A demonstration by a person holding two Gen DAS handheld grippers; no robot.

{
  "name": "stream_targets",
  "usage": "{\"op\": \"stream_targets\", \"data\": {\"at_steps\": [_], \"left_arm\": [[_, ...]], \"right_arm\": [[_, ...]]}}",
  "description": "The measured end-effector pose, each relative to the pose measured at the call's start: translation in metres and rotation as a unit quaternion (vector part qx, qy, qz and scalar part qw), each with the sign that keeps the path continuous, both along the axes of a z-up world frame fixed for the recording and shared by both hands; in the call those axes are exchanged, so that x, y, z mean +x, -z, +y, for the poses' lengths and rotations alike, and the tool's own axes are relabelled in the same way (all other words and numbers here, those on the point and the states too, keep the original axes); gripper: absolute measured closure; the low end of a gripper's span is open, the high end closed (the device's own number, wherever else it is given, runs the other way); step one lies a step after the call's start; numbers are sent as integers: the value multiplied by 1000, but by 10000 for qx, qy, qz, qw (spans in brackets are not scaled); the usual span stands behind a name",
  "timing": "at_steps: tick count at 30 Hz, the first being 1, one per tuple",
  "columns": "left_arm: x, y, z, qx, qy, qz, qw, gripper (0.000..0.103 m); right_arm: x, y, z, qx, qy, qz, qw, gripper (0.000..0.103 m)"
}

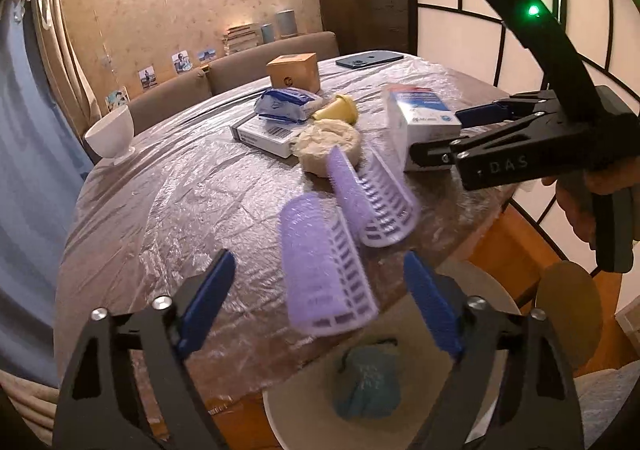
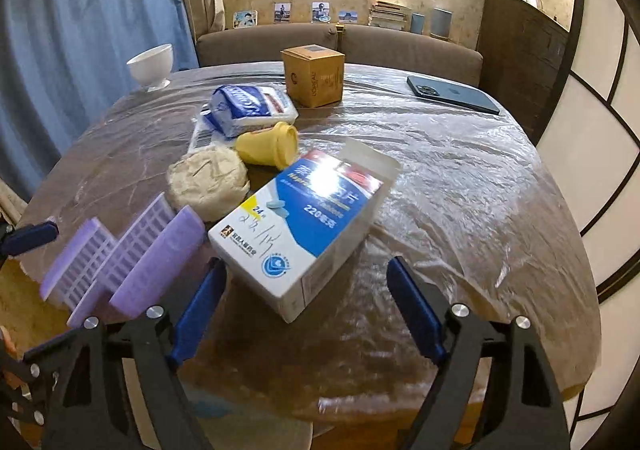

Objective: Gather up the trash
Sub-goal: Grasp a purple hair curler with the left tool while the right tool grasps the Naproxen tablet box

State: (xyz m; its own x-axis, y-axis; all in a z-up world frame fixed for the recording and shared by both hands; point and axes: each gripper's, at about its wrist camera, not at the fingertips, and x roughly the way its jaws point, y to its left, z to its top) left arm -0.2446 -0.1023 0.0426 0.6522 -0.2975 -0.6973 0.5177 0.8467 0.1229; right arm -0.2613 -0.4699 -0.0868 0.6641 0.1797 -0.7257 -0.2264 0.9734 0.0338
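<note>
Right wrist view: showing white-and-blue medicine box [image 2: 306, 234] between spread fingers of right gripper [image 2: 306, 310], not touching either blue pad; reading "220" and "24" plus Chinese print and a handwritten scrawl, glare washing out the title, top flap standing open. Reading "L'ORÉAL" sideways on brown carton [image 2: 314, 76] further back. Blue-white tissue pack [image 2: 250, 110] lying on flat box with barcode [image 2: 200, 134], lettering too blurred to read. Yellow cup [image 2: 268, 144] tipped on its side, touching beige wad [image 2: 208, 182]. Two purple hair rollers [image 2: 128, 262] motion-blurred at left, near table edge. Dark phone [image 2: 454, 94] lying far right; white bowl [image 2: 152, 64] at far left edge.

Left wrist view: showing left gripper [image 1: 320, 302] with fingers wide apart, nearer purple roller [image 1: 324, 270] between them, contact not discernible through blur. Reading "DAS" on right gripper [image 1: 472, 134] body, green LED lit, tips beside the medicine box [image 1: 420, 122]. Round white bin [image 1: 280, 410] below table edge, holding crumpled blue-green trash [image 1: 368, 386], bin partly cut off by frame and fingers. Plastic-covered table [image 1: 160, 210] wrinkled, glaring.
</note>
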Motion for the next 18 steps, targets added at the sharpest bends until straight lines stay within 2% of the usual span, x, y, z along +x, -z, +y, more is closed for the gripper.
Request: {"op": "stream_targets", "data": {"at_steps": [2,6,10,11,14,18], "left_arm": [[9,1,3,-4,-79,38,10000,30],[26,3,12,-40,-250,157,9996,30],[35,4,16,-20,-303,169,9994,31],[37,5,16,6,-311,181,9994,39],[43,9,16,27,-306,299,9991,55],[48,10,19,-95,-349,405,9985,58]], "right_arm": [[7,0,-1,-7,61,-30,10000,22],[20,1,-2,0,89,-39,10000,22],[30,1,-3,18,85,-41,10000,13],[32,1,-4,24,72,-50,10000,13],[37,0,-4,18,9,-101,9999,13],[43,0,-1,-27,-58,-118,9999,16]]}}
